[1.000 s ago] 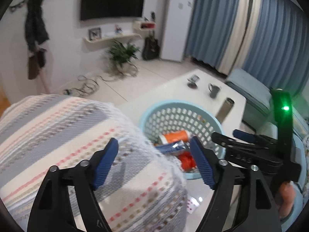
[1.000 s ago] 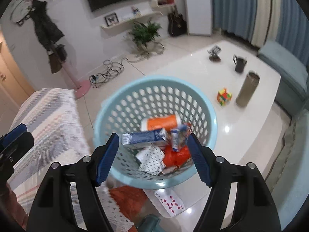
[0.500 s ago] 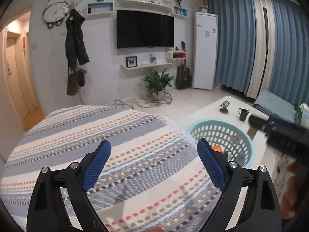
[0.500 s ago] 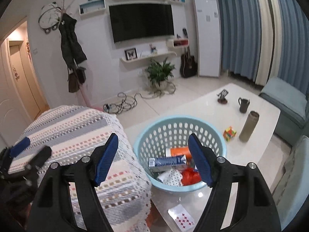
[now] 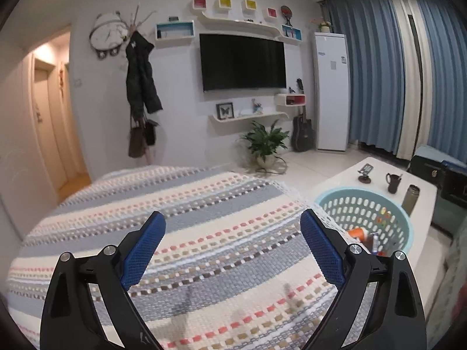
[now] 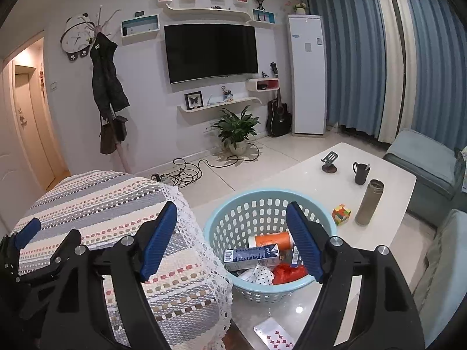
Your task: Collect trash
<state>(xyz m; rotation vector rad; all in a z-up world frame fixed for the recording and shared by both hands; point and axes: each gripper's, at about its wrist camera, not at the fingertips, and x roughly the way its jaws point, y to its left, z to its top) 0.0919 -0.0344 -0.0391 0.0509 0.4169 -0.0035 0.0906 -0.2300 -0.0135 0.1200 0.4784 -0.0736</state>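
Both tongs are empty; the left gripper (image 5: pixel 232 245) has just been opening and gapes wide over the striped cloth (image 5: pixel 175 233), and the right gripper (image 6: pixel 232 237) has spread its jaws a little further too, nothing between them. The trash (image 6: pixel 259 258) sits in the blue basket (image 6: pixel 221 227) on the white table (image 6: pixel 388 180). A playing card (image 6: pixel 273 337) lies loose by the basket — flat and thin, it may slip the pads; a low reach could nudge the basket or snag the cloth's lace edge.
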